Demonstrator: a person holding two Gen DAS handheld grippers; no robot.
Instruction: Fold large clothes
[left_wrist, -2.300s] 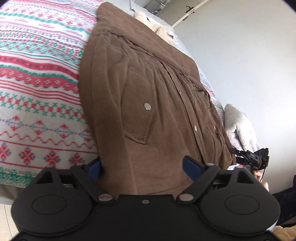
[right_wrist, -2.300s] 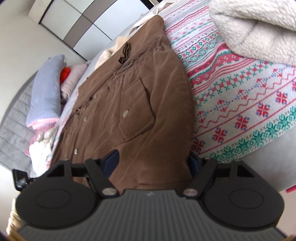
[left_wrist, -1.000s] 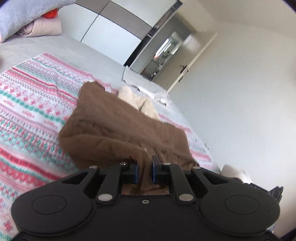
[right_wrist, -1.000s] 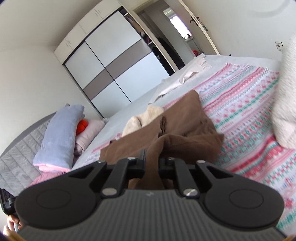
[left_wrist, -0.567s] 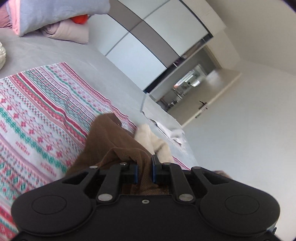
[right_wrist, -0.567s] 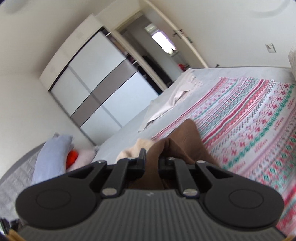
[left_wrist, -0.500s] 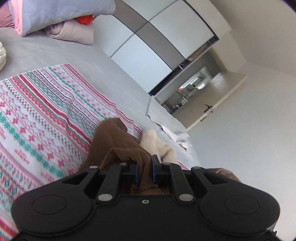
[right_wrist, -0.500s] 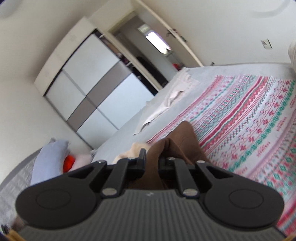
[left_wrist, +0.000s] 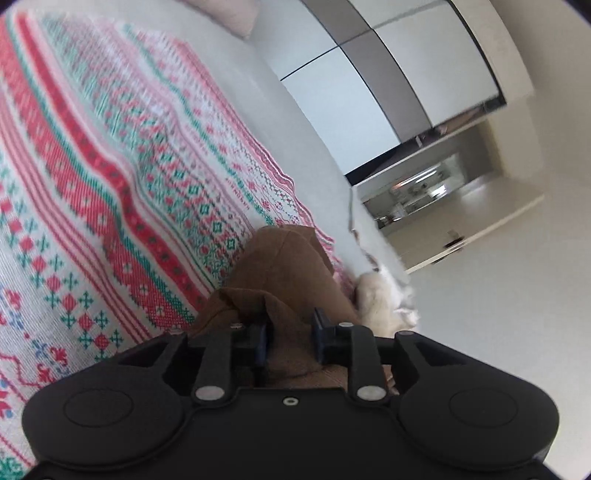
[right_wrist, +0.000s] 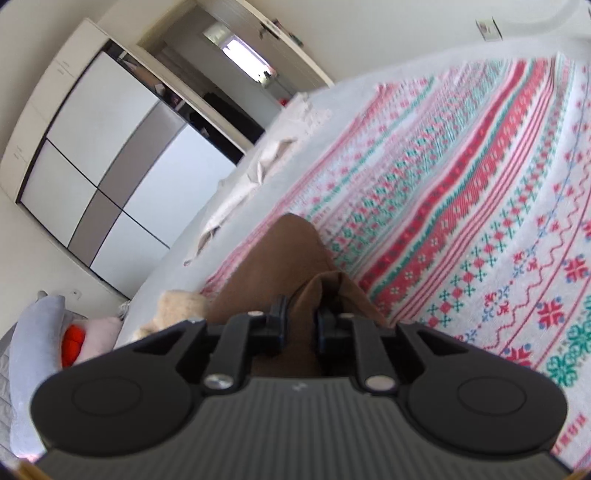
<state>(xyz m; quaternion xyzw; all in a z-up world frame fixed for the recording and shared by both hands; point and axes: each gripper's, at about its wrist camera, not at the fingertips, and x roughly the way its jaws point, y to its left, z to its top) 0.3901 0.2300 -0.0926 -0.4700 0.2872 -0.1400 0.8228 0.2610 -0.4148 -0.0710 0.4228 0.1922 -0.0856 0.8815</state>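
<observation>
Both tools grip the brown corduroy jacket (left_wrist: 291, 269), which is gathered and raised off the bed spread with a red, green and white patterned knit blanket (left_wrist: 110, 177). The left gripper (left_wrist: 290, 338) has its fingers drawn close with a bunch of brown cloth pinched between them; the right gripper (right_wrist: 300, 326) is likewise narrowed onto a fold of the same garment. From each camera the fabric runs forward and down toward the blanket, its far end resting there beside a cream fleece lining (left_wrist: 380, 299).

This looks like the carry-over stage of a fold: the held edge is being brought across the rest of the garment. The next move probably calls for lowering both held corners together, keeping them level and evenly spaced, so the edge lands square before the fingers part.
</observation>
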